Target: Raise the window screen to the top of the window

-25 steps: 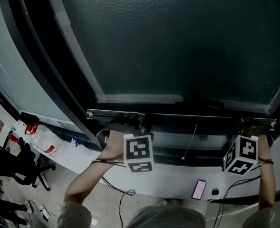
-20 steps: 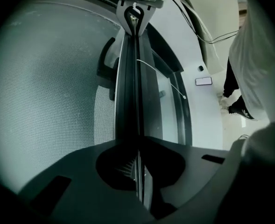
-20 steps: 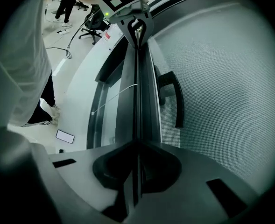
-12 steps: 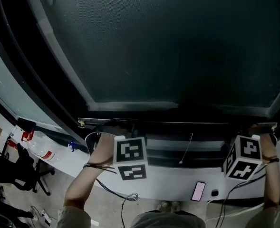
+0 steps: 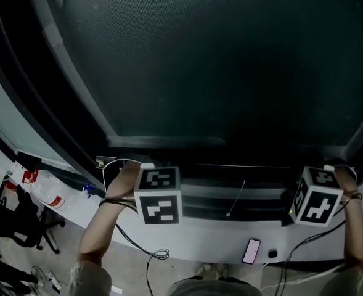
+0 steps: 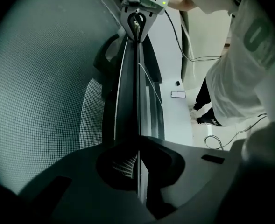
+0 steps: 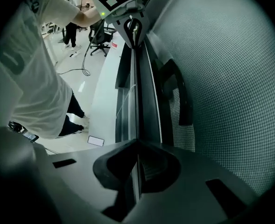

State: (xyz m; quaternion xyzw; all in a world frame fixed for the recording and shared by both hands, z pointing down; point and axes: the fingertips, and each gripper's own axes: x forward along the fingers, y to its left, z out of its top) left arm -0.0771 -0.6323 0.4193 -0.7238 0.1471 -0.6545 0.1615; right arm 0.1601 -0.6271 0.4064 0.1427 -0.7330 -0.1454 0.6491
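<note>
The window screen's dark mesh (image 5: 218,60) fills most of the head view. Its thin bottom bar (image 5: 230,165) runs level between my two hands. My left gripper (image 5: 145,166) is shut on the bar's left part, its marker cube below it. My right gripper (image 5: 330,165) is shut on the bar's right end. In the left gripper view the bar (image 6: 137,92) runs from my left gripper (image 6: 137,160) to the right gripper (image 6: 137,24), with mesh (image 6: 39,92) at the left. The right gripper view mirrors this: right gripper (image 7: 136,164), bar (image 7: 135,92), mesh (image 7: 226,78).
A thin pull cord (image 5: 235,199) hangs from the bar. Below lies the white sill (image 5: 199,239) with a phone (image 5: 251,250) on it. Cables trail from both wrists. An office chair (image 5: 12,221) and bottles (image 5: 48,197) stand at the lower left. The dark window frame (image 5: 39,103) slants along the left.
Both grippers have gone up with the bottom bar held between them. The cubes sit closer to the camera, and the sill and phone have dropped lower in view.
</note>
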